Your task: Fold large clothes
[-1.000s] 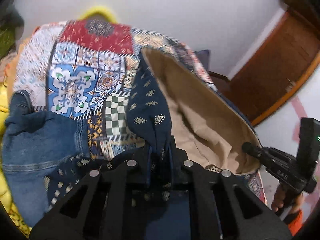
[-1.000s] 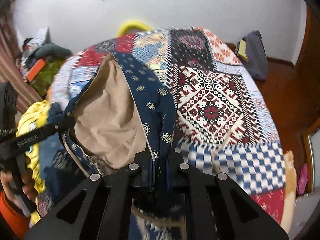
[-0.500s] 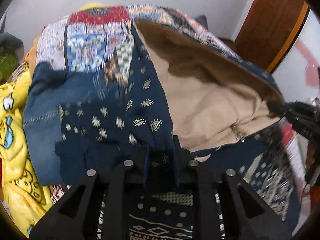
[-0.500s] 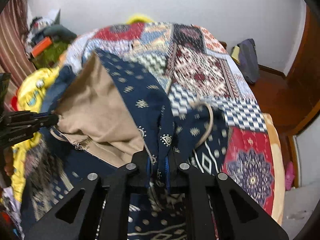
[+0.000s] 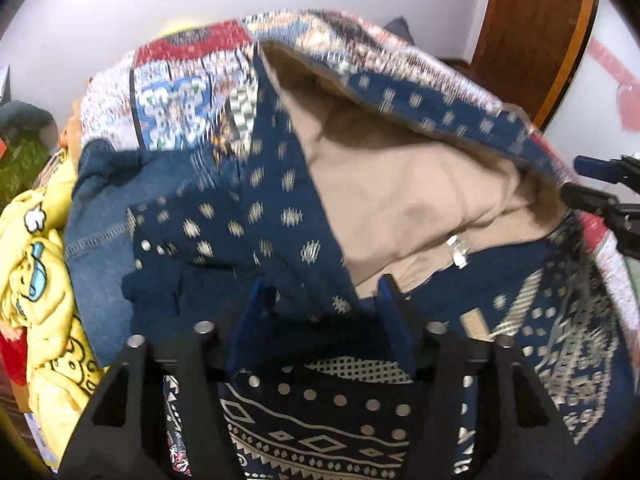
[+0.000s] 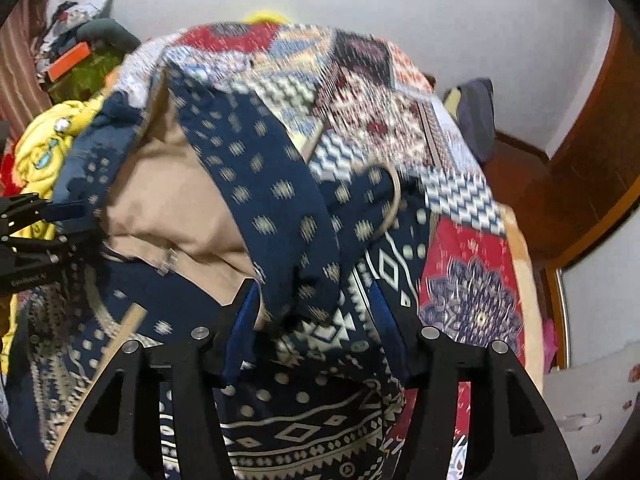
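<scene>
A large navy garment with pale motifs [image 5: 256, 216] and a tan lining [image 5: 400, 184] lies partly doubled over on a patchwork bedspread [image 5: 176, 100]. The jaws of my left gripper [image 5: 322, 292] are opening around its near folded edge; the cloth sits between the blue pads without being pinched. My right gripper [image 6: 314, 300] is likewise opening, and the navy fold [image 6: 280, 208] droops loosely between its fingers. A tan drawstring loop [image 6: 394, 196] rests on the garment. Each gripper shows at the edge of the other's view: the right gripper [image 5: 600, 196] and the left gripper [image 6: 36, 220].
Blue jeans [image 5: 100, 220] and a yellow cartoon blanket [image 5: 36, 280] lie at the left of the bed. A wooden door [image 5: 532, 32] stands at the right. A dark cloth [image 6: 474, 112] sits beyond the bed's far corner, with clutter [image 6: 80, 64] against the wall on the left.
Both grippers carried the garment's edge toward the near side and lower over the patterned cloth, then went from shut on the fold to jaws apart, letting it go.
</scene>
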`<state>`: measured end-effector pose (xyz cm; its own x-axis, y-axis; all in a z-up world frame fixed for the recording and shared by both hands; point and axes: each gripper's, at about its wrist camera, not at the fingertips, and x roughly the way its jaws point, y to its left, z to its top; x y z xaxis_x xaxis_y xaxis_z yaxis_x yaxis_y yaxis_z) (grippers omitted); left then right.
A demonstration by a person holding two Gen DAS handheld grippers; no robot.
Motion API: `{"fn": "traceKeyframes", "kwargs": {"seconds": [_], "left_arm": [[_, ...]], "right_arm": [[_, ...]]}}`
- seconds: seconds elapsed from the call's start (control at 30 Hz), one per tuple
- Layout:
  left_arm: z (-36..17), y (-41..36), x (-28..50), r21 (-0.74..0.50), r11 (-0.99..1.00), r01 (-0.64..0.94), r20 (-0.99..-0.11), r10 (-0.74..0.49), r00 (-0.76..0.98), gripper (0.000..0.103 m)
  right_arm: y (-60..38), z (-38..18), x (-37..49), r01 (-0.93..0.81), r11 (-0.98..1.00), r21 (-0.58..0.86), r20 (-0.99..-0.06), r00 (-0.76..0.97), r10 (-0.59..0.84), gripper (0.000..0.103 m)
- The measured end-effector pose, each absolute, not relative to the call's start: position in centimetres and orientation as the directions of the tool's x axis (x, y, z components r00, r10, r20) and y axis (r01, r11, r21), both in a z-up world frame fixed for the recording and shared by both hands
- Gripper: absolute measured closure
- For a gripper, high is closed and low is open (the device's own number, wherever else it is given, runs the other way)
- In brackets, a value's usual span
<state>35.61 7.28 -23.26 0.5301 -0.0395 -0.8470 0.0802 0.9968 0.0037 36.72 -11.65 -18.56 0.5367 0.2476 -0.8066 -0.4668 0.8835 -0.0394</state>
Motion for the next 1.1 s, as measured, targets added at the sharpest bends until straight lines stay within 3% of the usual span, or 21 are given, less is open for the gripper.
{"fn": "traceKeyframes", "kwargs": {"seconds": [0.1,0.3,0.6,0.8,0.87,0.93,1.0,1.03,1.1], "left_arm": [[-21.3,7.6,35.7,0.004,0.997,0.075,-0.818,-0.04,0.574,0.034],[-19.5,9.5,38.7,-0.045,0.998,0.047,-0.786,-0.065,0.615,0.033],[-23.0,10.1,44.8,-0.052,0.998,0.032,-0.815,-0.06,0.577,0.033],[-25.1,10.2,47.8,-0.055,0.998,0.018,-0.822,-0.055,0.566,0.035],[-25.3,10.2,48.2,-0.059,0.998,0.015,-0.818,-0.057,0.572,0.044],[-25.5,10.1,48.5,-0.056,0.998,0.018,-0.82,-0.056,0.569,0.059],[-25.4,10.1,48.5,-0.054,0.998,0.013,-0.824,-0.052,0.564,0.082],[-25.2,10.1,48.3,-0.056,0.998,0.013,-0.821,-0.053,0.569,0.086],[-24.0,10.1,47.4,-0.075,0.997,0.023,-0.806,-0.075,0.588,0.092]], "right_arm": [[-10.7,-17.1,36.3,-0.487,0.873,-0.034,-0.775,0.564,0.284,0.04],[-6.6,-16.5,38.4,-0.541,0.841,-0.002,-0.757,0.551,0.353,0.04],[-0.4,-20.5,42.8,-0.604,0.796,-0.033,-0.815,0.477,0.328,0.04],[1.0,-22.4,45.1,-0.583,0.804,-0.12,-0.81,0.525,0.26,0.04],[0.4,-22.3,45.6,-0.576,0.812,-0.092,-0.807,0.521,0.278,0.041],[-0.2,-22.0,45.7,-0.57,0.818,-0.075,-0.794,0.53,0.297,0.061],[-0.9,-21.7,45.7,-0.563,0.824,-0.06,-0.794,0.527,0.303,0.081],[-1.5,-21.5,45.7,-0.557,0.829,-0.04,-0.793,0.522,0.313,0.089],[-2.7,-20.8,45.4,-0.547,0.837,0.001,-0.788,0.515,0.337,0.093]]}}
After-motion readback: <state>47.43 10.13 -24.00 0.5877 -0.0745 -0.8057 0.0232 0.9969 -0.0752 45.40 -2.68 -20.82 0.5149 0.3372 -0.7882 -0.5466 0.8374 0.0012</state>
